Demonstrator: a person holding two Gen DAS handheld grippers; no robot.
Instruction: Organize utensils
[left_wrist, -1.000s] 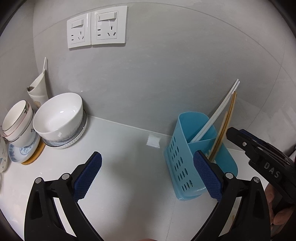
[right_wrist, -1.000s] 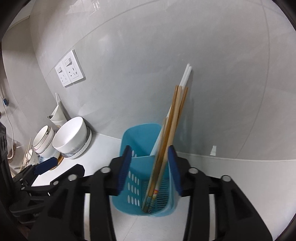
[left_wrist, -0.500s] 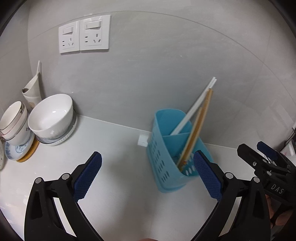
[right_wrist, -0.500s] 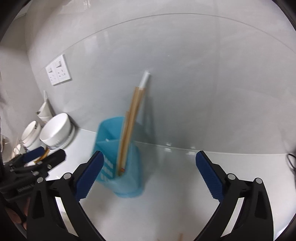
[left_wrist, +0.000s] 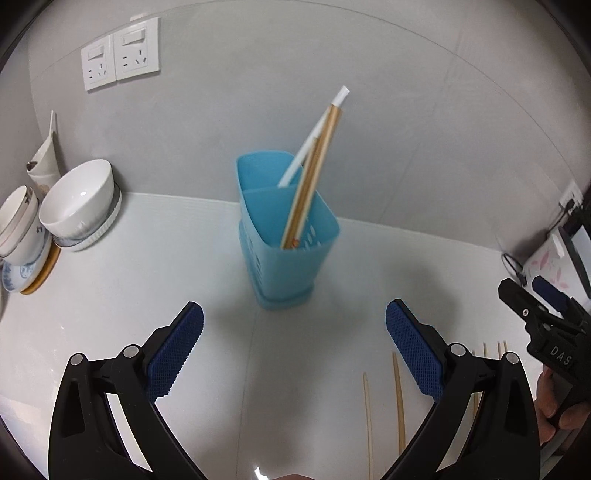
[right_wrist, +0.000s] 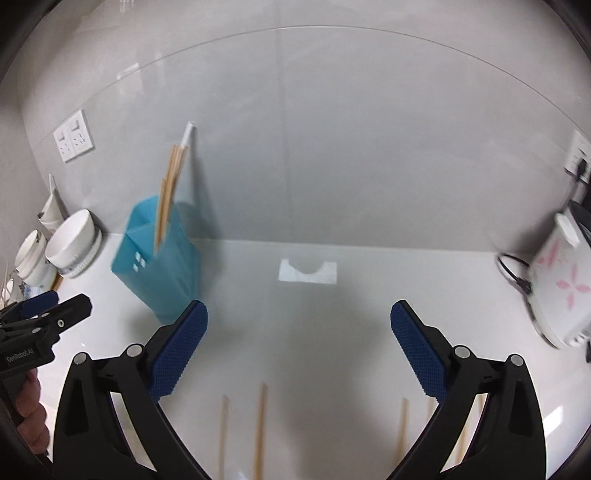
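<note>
Hovering with both sets of tongs spread and empty: left tongs (left_wrist: 294, 347) face the blue utensil caddy (left_wrist: 286, 236), right tongs (right_wrist: 299, 347) point at bare white desk (right_wrist: 332, 314) just right of it. Caddy stands upright near the wall, two compartments; a bundle of wooden chopsticks (left_wrist: 308, 184) sits in the front one, and the white chopsticks (left_wrist: 314, 133) seem to drop into the rear one, all leaning up and right. Loose wooden chopsticks (right_wrist: 260, 428) lie flat on the desk at the near edge, below and between the right tongs' fingers; the left view shows the same spread (left_wrist: 399, 398) near its right finger. Count is uncertain, at least four, some hidden behind the tong frames and blurred. Off to the left: stacked white bowls (left_wrist: 79, 199) on a plate, not touching the caddy. Wall sockets (left_wrist: 122, 53) above them. Judgement: part of the set is binned, the step in hand is the reach for the next loose chopstick, most likely by the right tongs since the sticks lie closest under them. Next move calls for tipping the tongs down to the desk, closing across a thin stick lying flat, then lifting and turning it upright over the front compartment. Risk: stick rolls or slips out of the pads on a glossy surface; leaning bundle narrows the opening.
</note>
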